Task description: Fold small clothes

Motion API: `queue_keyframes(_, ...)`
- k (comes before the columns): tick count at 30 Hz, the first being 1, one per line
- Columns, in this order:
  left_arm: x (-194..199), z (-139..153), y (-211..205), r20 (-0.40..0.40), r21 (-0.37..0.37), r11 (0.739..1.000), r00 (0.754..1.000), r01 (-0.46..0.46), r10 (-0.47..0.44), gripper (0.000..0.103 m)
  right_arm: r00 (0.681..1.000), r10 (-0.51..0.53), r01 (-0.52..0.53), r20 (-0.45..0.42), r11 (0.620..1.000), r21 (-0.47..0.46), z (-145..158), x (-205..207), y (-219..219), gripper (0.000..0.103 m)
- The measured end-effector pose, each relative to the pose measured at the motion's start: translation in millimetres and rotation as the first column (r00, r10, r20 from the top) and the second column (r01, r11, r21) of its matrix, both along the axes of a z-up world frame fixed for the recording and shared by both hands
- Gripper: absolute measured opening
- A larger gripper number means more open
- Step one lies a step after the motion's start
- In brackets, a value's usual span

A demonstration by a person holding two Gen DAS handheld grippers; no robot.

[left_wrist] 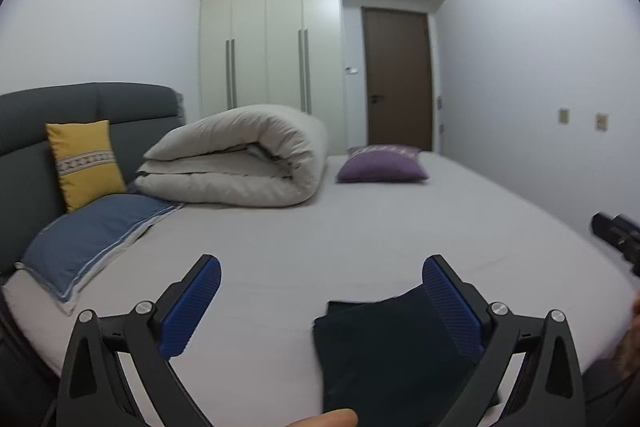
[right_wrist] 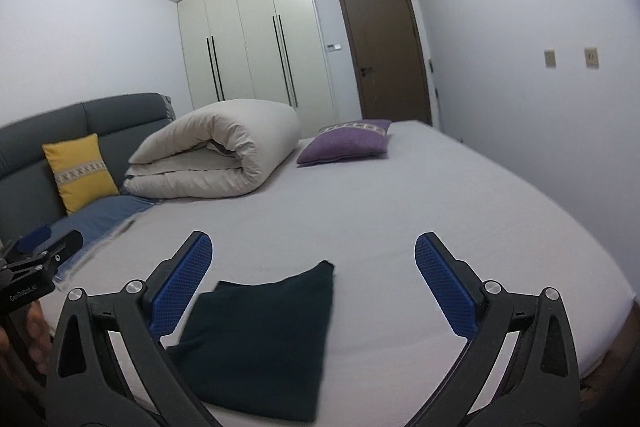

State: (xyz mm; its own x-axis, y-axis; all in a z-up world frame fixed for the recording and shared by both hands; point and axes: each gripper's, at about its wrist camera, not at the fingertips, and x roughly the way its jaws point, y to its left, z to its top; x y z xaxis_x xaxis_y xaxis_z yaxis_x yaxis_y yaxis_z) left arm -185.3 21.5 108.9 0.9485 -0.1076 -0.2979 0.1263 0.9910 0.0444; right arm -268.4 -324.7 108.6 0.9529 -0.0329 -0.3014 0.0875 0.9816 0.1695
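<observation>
A dark navy folded garment [left_wrist: 384, 351] lies flat on the grey bed sheet [left_wrist: 360, 235] near the front edge; it also shows in the right wrist view [right_wrist: 264, 339]. My left gripper [left_wrist: 322, 271] is open and empty above the sheet, its right blue finger [left_wrist: 452, 303] over the garment's right side. My right gripper [right_wrist: 314, 251] is open and empty, its left blue finger [right_wrist: 184, 283] beside the garment's left edge. The right gripper's body shows at the right edge of the left wrist view [left_wrist: 618, 235]; the left gripper's body shows at the left of the right wrist view [right_wrist: 36, 267].
A rolled beige duvet [left_wrist: 240, 159], a yellow cushion [left_wrist: 86, 163], a blue pillow [left_wrist: 92, 239] and a purple cushion [left_wrist: 382, 167] lie toward the grey headboard [left_wrist: 80, 107]. White wardrobe [left_wrist: 268, 47] and brown door [left_wrist: 396, 79] stand behind. A wall runs along the bed's right side.
</observation>
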Motion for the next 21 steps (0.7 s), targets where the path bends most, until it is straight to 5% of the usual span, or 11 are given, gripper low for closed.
queue_keyframes(8, 31, -53, -5, -0.218, 0.063, 0.995, 0.972, -0.075, 0.087, 0.103, 0.970, 0.050, -0.036, -0.237, 0.997, 0.061, -38, 37, 23, 0.103)
queue_keyframes(14, 55, -104, 4, -0.421, 0.046, 0.995, 0.902, -0.085, 0.097, 0.103, 0.897, 0.040, 0.002, -0.441, 0.996, 0.094, -90, 72, 34, 0.103)
queue_keyframes(21, 57, -123, 8, -0.466, 0.071, 0.993, 0.877, -0.093, 0.115, 0.103, 0.844, 0.016, 0.028, -0.536, 0.997, 0.074, -146, 91, 42, 0.103)
